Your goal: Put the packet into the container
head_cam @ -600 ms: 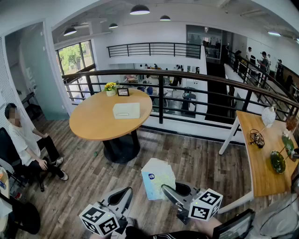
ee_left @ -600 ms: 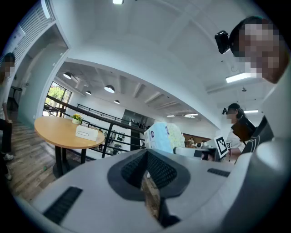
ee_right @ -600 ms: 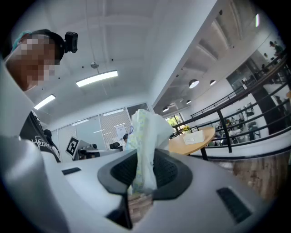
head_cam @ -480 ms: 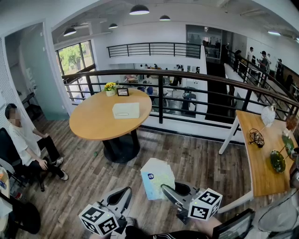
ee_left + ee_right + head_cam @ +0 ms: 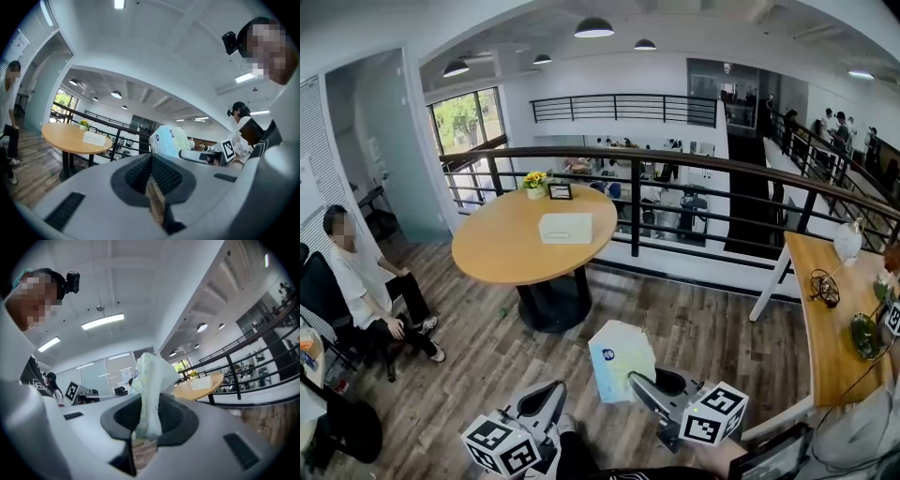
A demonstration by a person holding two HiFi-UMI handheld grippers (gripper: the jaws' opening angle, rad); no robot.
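Note:
The packet is a soft white and pale-blue tissue pack, held up over the wooden floor. My right gripper is shut on its lower edge. In the right gripper view the packet stands up from between the dark pads. My left gripper is low at the left, shut, with nothing in it. From the left gripper view the packet shows off to the right. A white box lies on the round wooden table ahead.
A person sits on a chair at the left. A black railing runs behind the round table. A long wooden table with small ornaments stands at the right. A flower pot and a frame are at the round table's far edge.
The head view has shifted a little, so the table and railing sit slightly lower and further right. The right gripper keeps its hold on the packet; the left stays shut.

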